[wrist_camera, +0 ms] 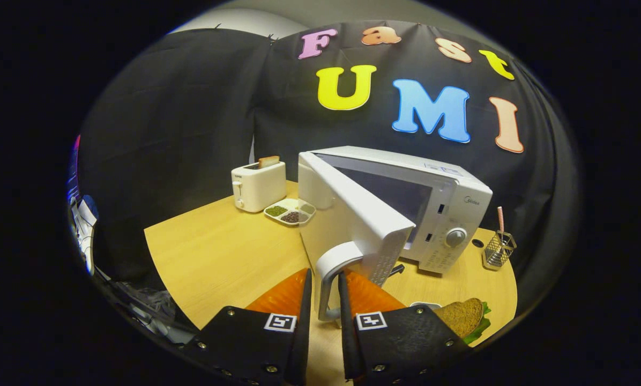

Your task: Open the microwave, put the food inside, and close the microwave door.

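Microwave point(438, 209), one, stands just ahead of my gripper point(325, 284), its door point(352, 214) swung open toward me. My fingers pinch the upright door handle point(328, 279). One sandwich point(462, 317) lies right of them, partly hidden. One toaster point(258, 186) and one sectioned tray point(291, 212) sit beyond.

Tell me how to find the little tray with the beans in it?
Start at the white microwave on the wooden table, well beyond the gripper, whose fingers sit around its door handle. Look between the open door and the toaster. The tray lies there, low and flat, split into compartments of green and brown bits.
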A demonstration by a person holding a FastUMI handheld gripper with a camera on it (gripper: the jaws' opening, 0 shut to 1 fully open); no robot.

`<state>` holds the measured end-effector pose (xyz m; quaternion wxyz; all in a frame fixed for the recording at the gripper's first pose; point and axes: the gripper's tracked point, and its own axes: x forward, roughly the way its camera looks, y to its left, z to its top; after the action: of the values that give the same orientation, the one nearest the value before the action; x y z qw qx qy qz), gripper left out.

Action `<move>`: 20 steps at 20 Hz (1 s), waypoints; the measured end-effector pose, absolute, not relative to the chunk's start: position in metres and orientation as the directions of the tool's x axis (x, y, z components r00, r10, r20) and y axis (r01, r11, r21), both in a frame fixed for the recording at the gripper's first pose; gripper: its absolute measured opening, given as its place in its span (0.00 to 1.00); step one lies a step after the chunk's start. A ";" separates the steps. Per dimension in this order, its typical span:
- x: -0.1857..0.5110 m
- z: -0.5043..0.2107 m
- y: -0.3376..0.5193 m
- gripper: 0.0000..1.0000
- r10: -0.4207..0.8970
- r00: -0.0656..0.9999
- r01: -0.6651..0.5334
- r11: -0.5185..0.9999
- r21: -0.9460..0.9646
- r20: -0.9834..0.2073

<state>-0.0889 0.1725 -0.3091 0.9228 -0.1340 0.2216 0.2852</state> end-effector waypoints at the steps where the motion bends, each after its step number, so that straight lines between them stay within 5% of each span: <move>1: -0.100 -0.310 0.182 0.26 0.484 0.718 -0.607 0.787 -0.110 -0.501; 20: -0.195 -0.326 0.393 0.24 0.733 0.454 -0.865 0.499 -0.052 -0.507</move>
<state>-0.1945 0.3929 -0.3263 0.8386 -0.1535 0.2154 0.4763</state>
